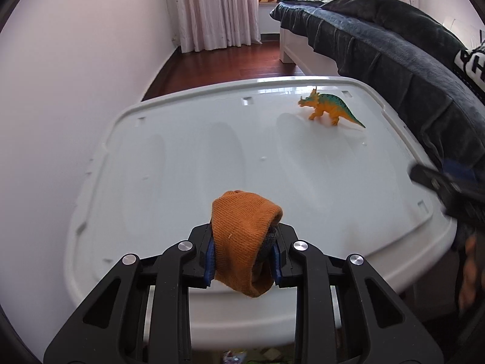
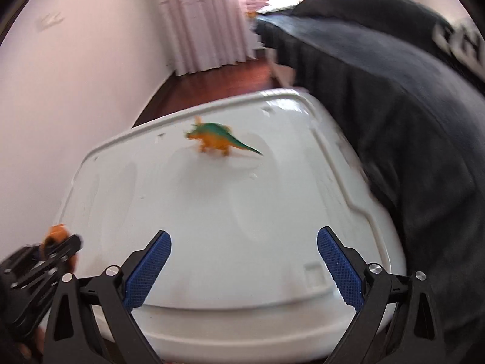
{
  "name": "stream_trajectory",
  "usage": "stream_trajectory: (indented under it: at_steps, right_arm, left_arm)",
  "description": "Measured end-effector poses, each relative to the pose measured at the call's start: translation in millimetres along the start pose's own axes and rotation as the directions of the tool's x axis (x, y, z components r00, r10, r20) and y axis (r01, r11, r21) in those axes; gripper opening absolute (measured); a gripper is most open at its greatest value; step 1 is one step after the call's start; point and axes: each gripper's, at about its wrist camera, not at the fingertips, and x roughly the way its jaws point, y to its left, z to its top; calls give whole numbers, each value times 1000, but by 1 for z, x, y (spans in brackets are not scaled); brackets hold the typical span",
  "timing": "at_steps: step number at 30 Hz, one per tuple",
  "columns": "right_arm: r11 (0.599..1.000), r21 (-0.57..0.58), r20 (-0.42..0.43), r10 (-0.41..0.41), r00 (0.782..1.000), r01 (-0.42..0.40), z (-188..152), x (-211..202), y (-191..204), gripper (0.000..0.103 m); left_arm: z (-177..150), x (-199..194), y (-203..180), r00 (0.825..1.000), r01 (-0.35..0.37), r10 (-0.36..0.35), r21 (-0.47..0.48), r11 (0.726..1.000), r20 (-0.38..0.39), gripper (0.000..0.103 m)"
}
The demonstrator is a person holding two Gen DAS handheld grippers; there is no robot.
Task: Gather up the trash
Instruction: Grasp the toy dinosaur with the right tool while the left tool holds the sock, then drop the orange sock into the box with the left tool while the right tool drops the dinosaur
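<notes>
Both fingers of the left gripper (image 1: 242, 257) squeeze tight on an orange sock (image 1: 242, 242). A bit of grey cloth peeks out on the side of the sock next to the right blue pad. The sock is bunched up and sticks up above the fingers, and its low end hangs down past them. It is lifted just over the near edge of the white bin lid (image 1: 182, 166).

The right gripper (image 2: 244, 267) has its fingers spread wide. Nothing is between the blue pads (image 2: 150, 270). It hangs over the near edge of the lid too, on the side close to the dark blanket (image 1: 394, 69). The picture from this gripper is blurry, so small things are hard to see there.

One toy dinosaur (image 1: 330, 109) stands on the lid, far from the sock, near the back corner beside the blanket. It is orange with a green back, and it stands up on its feet. Nothing touches it.

How far along is the clean-up? I think one thing is picked up, the sock, but it is not put away yet. No trash bag or basket shows in either picture, so I cannot tell where the sock should go. The dinosaur is the only loose thing on the lid. It may be next, and the empty right gripper looks ready for it. The rest of the lid looks bare.
</notes>
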Motion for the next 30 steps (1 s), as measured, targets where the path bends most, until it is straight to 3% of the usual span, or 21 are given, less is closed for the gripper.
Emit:
stream_trajectory:
  at_steps: [2,4,7,15,17,20,22,23,24,30]
  right_arm:
    - [991,-132,43,20,999,-14,16,9,18,98]
    - [976,-207,29,75,997,-67,35,30,27,97]
    - [963,-246,14,115,993,-108,60,61,26,97]
    - [930,-353,-71,84,994,-104,99,142,25,96]
    - [916,-380,-92,96,991,-124,104,158,30,90]
    - [895,-423,-145,88,985,-142,104,179,34,72]
    - [885,-442,-137,97,986,-149,100,182,34,72]
    - [886,-439,-141,100,985,-152,100,182,33,68]
    - [890,-432,-135,100,986,-150,101,180,32,51]
    - [930,-352,-127,64,990,-105,96,173,36,49]
  left_arm:
    - [-5,-4,7,1000,-15,15,3,1000,23,26]
    - [-9,-3,9,998,-32,32,1,999,51,26]
    - [-9,6,12,1000,-2,3,-23,1000,30,26]
    - [-5,18,15,999,49,-50,-62,997,-3,26]
    - [-6,17,15,998,62,-62,-64,996,-8,26]
    - [-5,17,13,998,64,-65,-55,996,-6,26]
    - [-5,17,13,998,69,-70,-54,996,-6,26]
    - [-4,17,14,997,73,-73,-56,996,-7,26]
    - [-4,17,14,997,74,-74,-59,996,-7,26]
    - [-6,15,15,997,77,-77,-67,995,-4,26]
